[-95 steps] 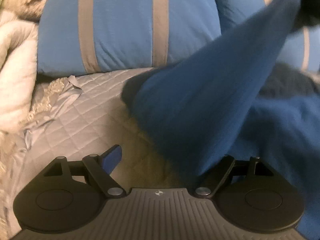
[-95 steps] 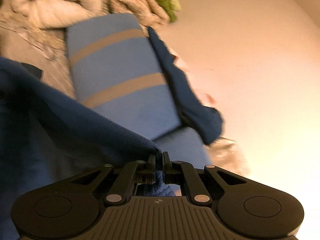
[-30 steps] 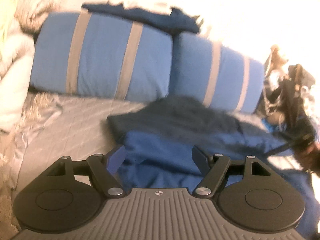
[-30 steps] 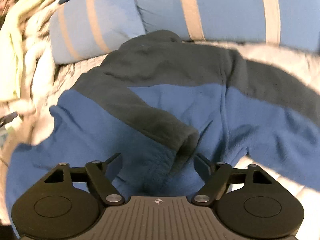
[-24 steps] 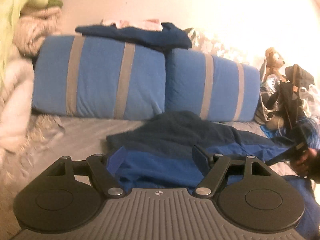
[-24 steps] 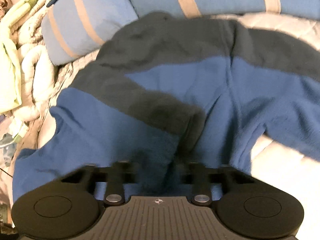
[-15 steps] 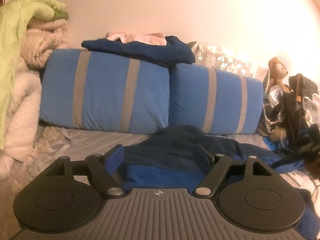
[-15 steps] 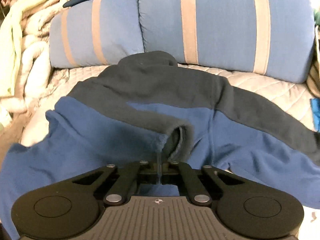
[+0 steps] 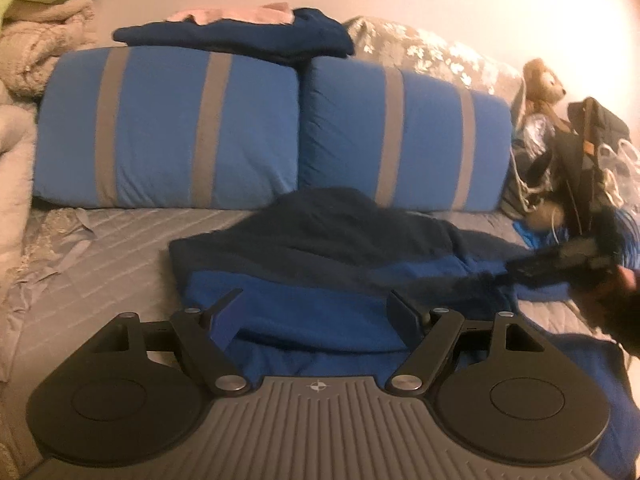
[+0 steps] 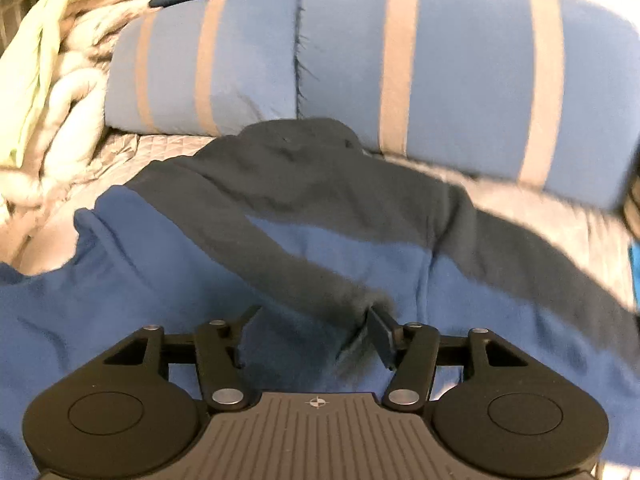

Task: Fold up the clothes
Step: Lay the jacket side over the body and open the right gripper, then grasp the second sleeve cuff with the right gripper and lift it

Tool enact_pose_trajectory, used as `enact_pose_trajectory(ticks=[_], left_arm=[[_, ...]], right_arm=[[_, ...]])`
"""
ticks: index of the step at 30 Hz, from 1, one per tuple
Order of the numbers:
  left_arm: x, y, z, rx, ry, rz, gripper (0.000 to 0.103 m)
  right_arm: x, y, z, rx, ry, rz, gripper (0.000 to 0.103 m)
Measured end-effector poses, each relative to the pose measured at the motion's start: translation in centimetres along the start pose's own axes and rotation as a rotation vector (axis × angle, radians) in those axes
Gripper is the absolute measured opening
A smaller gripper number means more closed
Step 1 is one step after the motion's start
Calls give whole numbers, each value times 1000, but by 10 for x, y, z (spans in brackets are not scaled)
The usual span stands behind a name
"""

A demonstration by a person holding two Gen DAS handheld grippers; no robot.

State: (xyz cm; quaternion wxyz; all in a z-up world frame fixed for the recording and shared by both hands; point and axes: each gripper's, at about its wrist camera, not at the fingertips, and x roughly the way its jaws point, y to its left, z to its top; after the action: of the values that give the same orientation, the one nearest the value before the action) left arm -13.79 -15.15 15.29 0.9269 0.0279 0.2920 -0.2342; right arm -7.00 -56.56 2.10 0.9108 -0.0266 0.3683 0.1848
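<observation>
Blue fleece with a dark grey top spreads across the quilted bed cover (image 9: 100, 248) in front of me: the sweatshirt (image 9: 320, 276) lies crumpled and partly flat, its dark hood end pushed up against the two blue pillows (image 9: 168, 132) with their tan stripes. My left gripper (image 9: 316, 316) hovers low over the near blue edge of the garment, its fingers spread wide with nothing pinched between them; the cloth lies under and beyond the tips. Off to the right in that view my right gripper (image 9: 560, 264) shows as a dark blur over the sleeve side of the sweatshirt.

From my right wrist, the right gripper (image 10: 312, 332) is letting go: its jaws are opening, and a fold where the grey band meets the blue still stands up between the fingers, close against the right pad, though I do not see the pads pressing on it. The sweatshirt (image 10: 200, 264) fills most of that view, one dark sleeve running out to the right over the pale quilt.

On top of the pillows sit folded dark blue clothes (image 9: 240, 36) with something pink on them. Pale blankets (image 9: 44, 40) are heaped at the left, and a stuffed bear (image 9: 542, 80) and a dark bag (image 9: 596, 136) crowd the right end of the bed.
</observation>
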Motion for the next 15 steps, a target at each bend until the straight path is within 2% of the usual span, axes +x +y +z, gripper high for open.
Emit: enact_pose_trajectory(ticks=[3, 5, 7, 10, 12, 15], left_arm=[[7, -10, -9, 44, 6, 14, 76], [11, -12, -14, 57, 14, 24, 76], [15, -13, -19, 63, 21, 27, 76], [20, -14, -27, 73, 25, 30, 76], [24, -15, -32, 74, 28, 30, 76], [28, -16, -40, 82, 21, 27, 76]], right_arm=[[25, -1, -3, -34, 21, -81, 59], [47, -3, -12, -78, 101, -182, 59], [64, -5, -25, -114, 174, -219, 58], [58, -10, -28, -85, 144, -207, 58], [43, -9, -25, -85, 91, -193, 59], [17, -8, -23, -109, 20, -196, 69]])
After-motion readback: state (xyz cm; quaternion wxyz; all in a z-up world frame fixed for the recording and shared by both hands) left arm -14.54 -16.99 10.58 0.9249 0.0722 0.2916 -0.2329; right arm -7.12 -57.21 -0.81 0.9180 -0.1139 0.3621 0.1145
